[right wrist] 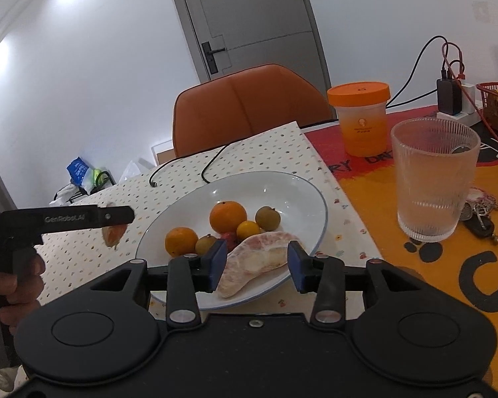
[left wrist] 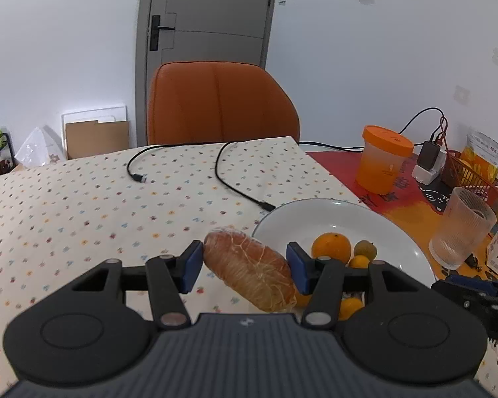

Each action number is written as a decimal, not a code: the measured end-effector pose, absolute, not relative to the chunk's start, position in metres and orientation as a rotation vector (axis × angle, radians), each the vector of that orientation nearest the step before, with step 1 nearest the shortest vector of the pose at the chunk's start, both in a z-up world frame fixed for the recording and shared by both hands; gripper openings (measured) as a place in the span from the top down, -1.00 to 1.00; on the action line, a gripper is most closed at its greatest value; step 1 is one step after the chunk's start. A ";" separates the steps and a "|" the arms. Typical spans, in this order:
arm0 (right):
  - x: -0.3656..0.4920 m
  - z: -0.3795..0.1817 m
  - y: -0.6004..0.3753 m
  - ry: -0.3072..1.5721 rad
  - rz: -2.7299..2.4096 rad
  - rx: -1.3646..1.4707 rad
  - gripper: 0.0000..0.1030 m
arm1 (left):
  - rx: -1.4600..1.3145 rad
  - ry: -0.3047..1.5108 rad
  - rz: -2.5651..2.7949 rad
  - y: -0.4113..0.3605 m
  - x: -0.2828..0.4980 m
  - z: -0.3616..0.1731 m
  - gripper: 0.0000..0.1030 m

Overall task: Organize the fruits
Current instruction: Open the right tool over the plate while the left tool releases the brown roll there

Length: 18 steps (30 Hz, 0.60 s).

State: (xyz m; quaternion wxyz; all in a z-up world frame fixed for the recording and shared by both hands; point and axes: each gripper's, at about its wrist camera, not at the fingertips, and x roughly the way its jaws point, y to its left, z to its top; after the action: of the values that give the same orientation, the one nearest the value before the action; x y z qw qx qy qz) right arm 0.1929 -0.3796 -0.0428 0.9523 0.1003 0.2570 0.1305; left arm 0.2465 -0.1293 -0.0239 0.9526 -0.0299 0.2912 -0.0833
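The left gripper (left wrist: 245,265) pinches a plastic-wrapped orange pomelo wedge (left wrist: 252,268) just short of the white plate (right wrist: 282,182), so next comes lowering it beside the peeled pink segment (right wrist: 255,258), which the right gripper (right wrist: 257,265) seems to have let go.

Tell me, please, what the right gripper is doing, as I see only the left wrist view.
Observer: The fingers of the right gripper stand either side of a pale pink segment lying on the plate, not squeezing it.
Operator: What else is on that plate?
Observer: A small red fruit sits among the oranges, hidden from you.
Operator: Is my segment above the plate?
Observer: No, your orange segment hangs over the tablecloth, beside the rim.
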 end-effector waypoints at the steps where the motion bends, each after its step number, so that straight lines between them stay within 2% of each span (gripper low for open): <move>1: 0.193 -0.042 -0.380 0.521 0.263 0.203 0.17 | -0.058 0.590 -0.172 -0.131 0.249 -0.024 -0.04; 14: 0.195 -0.041 -0.383 0.513 0.245 0.208 0.15 | -0.055 0.558 -0.183 -0.150 0.276 -0.015 -0.06; 17: 0.196 -0.040 -0.384 0.508 0.245 0.209 0.15 | -0.074 0.563 -0.175 -0.150 0.277 -0.015 -0.15; 18: 0.196 -0.039 -0.383 0.505 0.246 0.211 0.15 | -0.078 0.565 -0.176 -0.148 0.277 -0.015 -0.26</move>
State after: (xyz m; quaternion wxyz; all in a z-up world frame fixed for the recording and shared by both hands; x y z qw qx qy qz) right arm 0.1956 -0.3835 -0.0392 0.9553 0.1038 0.2490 0.1212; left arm 0.2766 -0.1484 -0.0149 0.9558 -0.0384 0.2782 -0.0867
